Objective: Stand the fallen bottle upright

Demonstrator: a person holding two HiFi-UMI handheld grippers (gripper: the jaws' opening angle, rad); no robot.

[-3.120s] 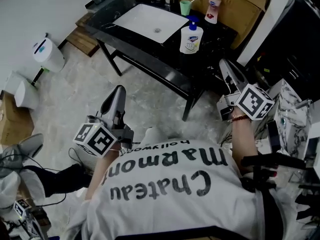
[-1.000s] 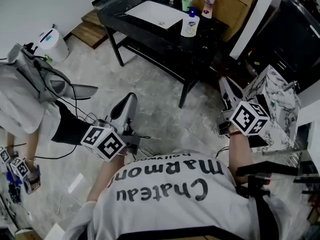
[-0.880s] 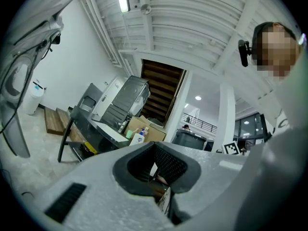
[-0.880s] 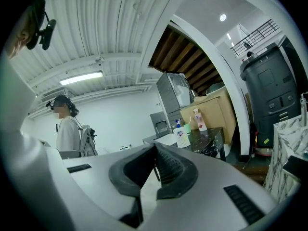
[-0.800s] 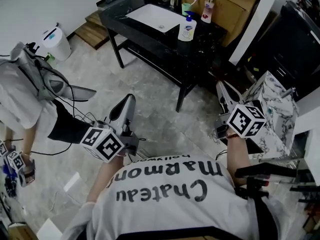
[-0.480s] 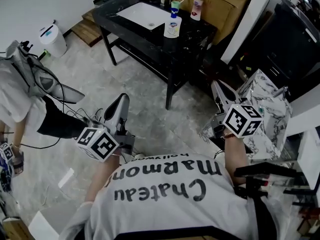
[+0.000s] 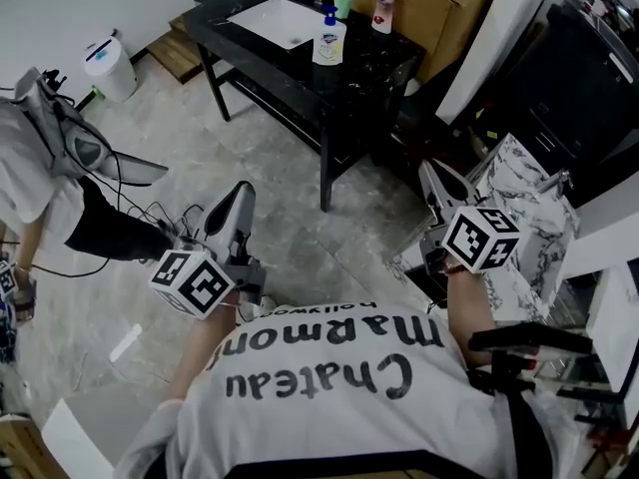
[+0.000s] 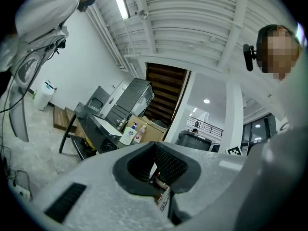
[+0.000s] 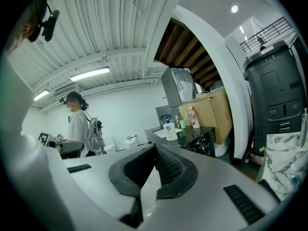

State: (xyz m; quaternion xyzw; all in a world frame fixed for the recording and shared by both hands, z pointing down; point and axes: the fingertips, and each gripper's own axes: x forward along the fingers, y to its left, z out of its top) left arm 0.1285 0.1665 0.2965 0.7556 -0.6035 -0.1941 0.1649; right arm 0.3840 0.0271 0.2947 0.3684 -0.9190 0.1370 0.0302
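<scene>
Pump bottle (image 7: 326, 40) upright on table (image 7: 389, 60), well beyond left tongs (image 7: 240, 193), right tongs (image 7: 432, 173), both closed, empty

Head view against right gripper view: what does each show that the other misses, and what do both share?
Only the head view shows the left gripper and the wearer's printed shirt. Only the right gripper view shows the right gripper close up, jaws together with nothing between them, and the ceiling light. Both show the black table with the pump bottle and the pink-labelled bottle, both standing upright. Neither view shows a fallen bottle.
</scene>
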